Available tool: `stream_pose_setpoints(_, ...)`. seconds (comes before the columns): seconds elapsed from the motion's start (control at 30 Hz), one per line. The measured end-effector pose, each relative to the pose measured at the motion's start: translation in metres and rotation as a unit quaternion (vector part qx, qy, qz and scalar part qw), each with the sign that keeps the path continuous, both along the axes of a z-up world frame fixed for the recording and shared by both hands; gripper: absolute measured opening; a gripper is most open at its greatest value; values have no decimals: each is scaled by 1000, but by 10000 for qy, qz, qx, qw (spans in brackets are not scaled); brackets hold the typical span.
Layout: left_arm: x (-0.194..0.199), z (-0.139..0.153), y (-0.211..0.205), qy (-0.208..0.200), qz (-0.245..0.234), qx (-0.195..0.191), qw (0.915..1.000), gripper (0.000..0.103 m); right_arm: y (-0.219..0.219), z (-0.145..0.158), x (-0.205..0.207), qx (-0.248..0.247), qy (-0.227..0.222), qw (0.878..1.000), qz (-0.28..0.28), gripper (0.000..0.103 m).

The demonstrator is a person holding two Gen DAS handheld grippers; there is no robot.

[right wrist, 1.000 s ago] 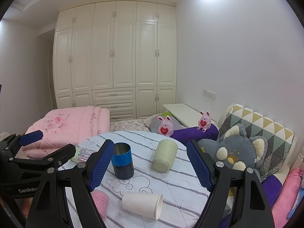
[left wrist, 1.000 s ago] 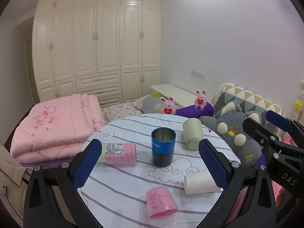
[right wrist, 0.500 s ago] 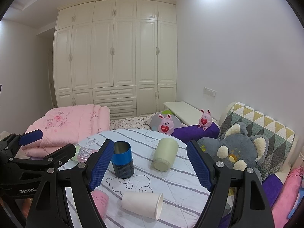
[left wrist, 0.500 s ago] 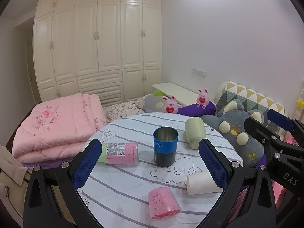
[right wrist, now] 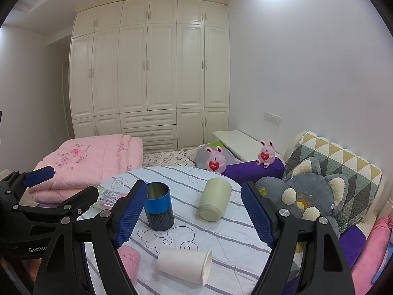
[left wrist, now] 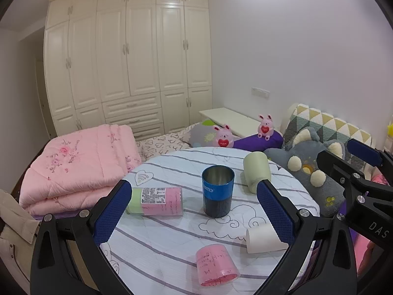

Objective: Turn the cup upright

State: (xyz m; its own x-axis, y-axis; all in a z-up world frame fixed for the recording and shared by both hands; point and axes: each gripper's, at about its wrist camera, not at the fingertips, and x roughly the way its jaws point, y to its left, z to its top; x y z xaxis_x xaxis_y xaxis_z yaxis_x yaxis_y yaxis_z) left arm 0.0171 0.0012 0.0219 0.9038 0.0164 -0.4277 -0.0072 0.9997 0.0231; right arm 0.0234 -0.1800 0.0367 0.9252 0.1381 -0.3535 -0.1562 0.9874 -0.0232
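Several cups lie on the round tabletop (left wrist: 172,250) with its striped cloth. The blue metal cup (left wrist: 217,190) already stands upright in the middle. The others are on their sides: the pale green cup (right wrist: 215,202) at the far right, the white paper cup (right wrist: 184,266) at the near right, the labelled pink cup (left wrist: 155,201) at the left, and a small pink cup (left wrist: 216,265) at the near edge, which seems tilted with its mouth down.

The left hand-held gripper (left wrist: 194,212) is open wide and holds nothing; it hovers above the near part of the tabletop and looks forward over the cups. The right hand-held gripper (right wrist: 194,217) is also open wide and empty, at a similar height, and the pale green cup and the blue cup show between its fingers.

I judge that the step now is to choose one lying cup and approach it. The pale green cup looks the most natural for the right hand-held gripper. To do it well, the fingers should come down on both sides of the cup's body near its middle, close gently so the cup does not roll away, then lift a little and turn until the mouth faces up. The blue cup stands near, so the approach should not push it.
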Motion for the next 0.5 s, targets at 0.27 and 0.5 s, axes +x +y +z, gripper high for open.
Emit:
stream_pose_setpoints(0.27,1,1,0,4,7,10,10000,103,1,-2,1,-5,22,10000,-4,80)
stream_pose_setpoints(0.5,6,-2,3,156,-53,-102,9998,103,1,-5,3,-12,29,10000,1,80)
